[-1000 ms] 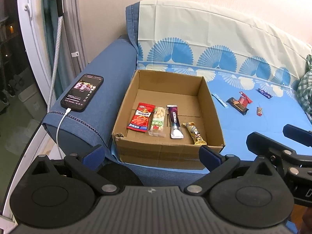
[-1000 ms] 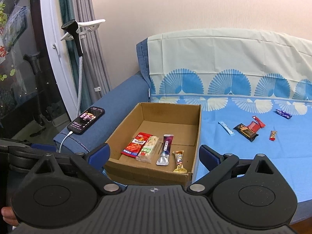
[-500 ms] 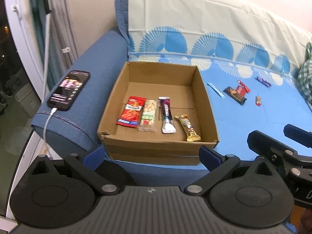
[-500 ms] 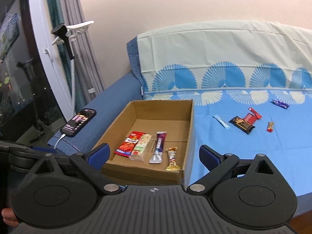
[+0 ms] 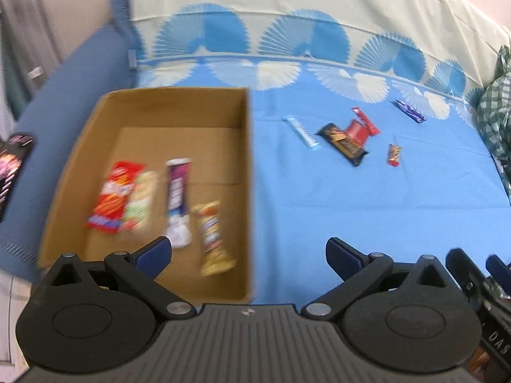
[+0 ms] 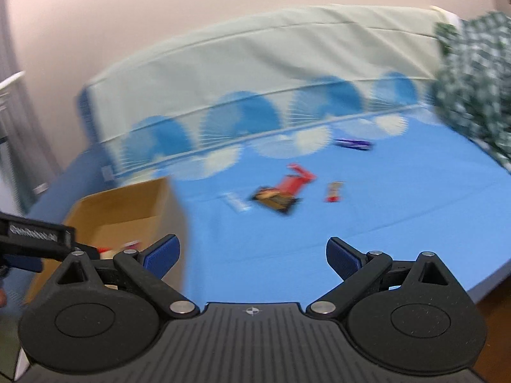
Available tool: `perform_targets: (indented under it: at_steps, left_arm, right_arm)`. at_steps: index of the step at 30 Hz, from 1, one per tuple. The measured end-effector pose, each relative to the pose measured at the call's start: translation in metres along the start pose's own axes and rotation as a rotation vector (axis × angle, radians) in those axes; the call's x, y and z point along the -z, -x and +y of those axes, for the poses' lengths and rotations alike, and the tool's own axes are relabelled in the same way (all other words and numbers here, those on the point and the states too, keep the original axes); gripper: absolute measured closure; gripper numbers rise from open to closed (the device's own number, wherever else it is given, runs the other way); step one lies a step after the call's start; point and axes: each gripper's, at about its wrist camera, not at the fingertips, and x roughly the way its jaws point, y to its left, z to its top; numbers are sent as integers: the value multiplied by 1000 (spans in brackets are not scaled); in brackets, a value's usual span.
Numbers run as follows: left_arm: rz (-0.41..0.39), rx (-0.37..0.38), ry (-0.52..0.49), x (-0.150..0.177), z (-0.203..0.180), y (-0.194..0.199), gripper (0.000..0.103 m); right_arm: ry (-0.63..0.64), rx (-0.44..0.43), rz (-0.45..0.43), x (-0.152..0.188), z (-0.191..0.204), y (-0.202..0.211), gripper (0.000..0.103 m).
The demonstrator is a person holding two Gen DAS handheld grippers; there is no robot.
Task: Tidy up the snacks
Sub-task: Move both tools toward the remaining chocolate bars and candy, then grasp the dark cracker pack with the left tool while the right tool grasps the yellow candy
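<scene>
- The box (image 5: 159, 146) sat on the sofa (image 5: 351, 207) beside the armrest, with four snacks lined up side by side on its floor: a red pack (image 5: 113, 196), a pale pack (image 5: 142, 199), a purple bar (image 5: 177, 198) and a gold bar (image 5: 212, 236). I judged the neat row to be sorting already done.
- Right of the box, well apart from it, five loose snacks lay on the blue cover: a light blue stick (image 5: 301, 132) nearest the box, then a dark bar (image 5: 345, 143) touching a red wrapper (image 5: 359, 126), a small red-gold piece (image 5: 394, 154) and a purple one (image 5: 408, 111) farthest away.
- The left gripper (image 5: 249, 252) was wide and held nothing, over the right wall of the box.
- The right gripper (image 6: 252, 253) was also wide and empty, facing the loose snacks, probably lined up for the next pick.
- Motion blur made every wrapper label unreadable; white lettering on the left gripper's side, seen from the right wrist, was too smeared to read.
- A phone (image 5: 14, 162) lay on the armrest left of the box.
</scene>
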Motion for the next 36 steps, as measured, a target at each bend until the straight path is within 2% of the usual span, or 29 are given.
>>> perform_targets:
  at_steps: [5,9,14,17,21,23,24,27,31,33,34,35,36]
  left_arm:
    - [44,11,-19,-49,-67,-71,0]
    - [116,12,29,-86,-108,-147,0]
    - [188,-8,97,-120,-140,-240,0]
    - [222,-5,146,-133,-152,-286,0]
    - [260,-19,165,-144,-163,-332,0]
    - [273,16,204,-149,-163,-348,0]
    - [272,10,217,-152,-163,-352,0]
    - [265,-14,200,-157,-164,-357,0]
    - [263,-29,188,-157,-164,-358,0]
    - [256,-26,186,-156,-163,-357,3]
    - [243,-42,181,-154,-162,-353,15]
    - [226,-64,169,-152,-161,-347,23]
    - [202,-72,149,-149,-161,-340,46]
  right_arm:
    - [-45,108,-7,-21,-61,-55,5]
    - [-83,170,-4,-33,-105,-114,5]
    - [-51,222,50,-39,-137,-209,5]
    - [-17,211,97,-37,-150,-262,5]
    - [38,187,149,-28,-152,-321,5]
    - [57,176,164,-24,-150,-345,5]
    - [64,176,172,-22,-149,-356,2]
    - [151,208,118,-21,-139,-380,0]
    - [171,216,85,-25,-135,-397,0]
    - [178,217,79,-25,-136,-397,7]
    - [188,223,70,-24,-135,-393,23]
    - [206,219,56,-23,-135,-388,44]
    - [233,204,47,-21,-132,-384,54]
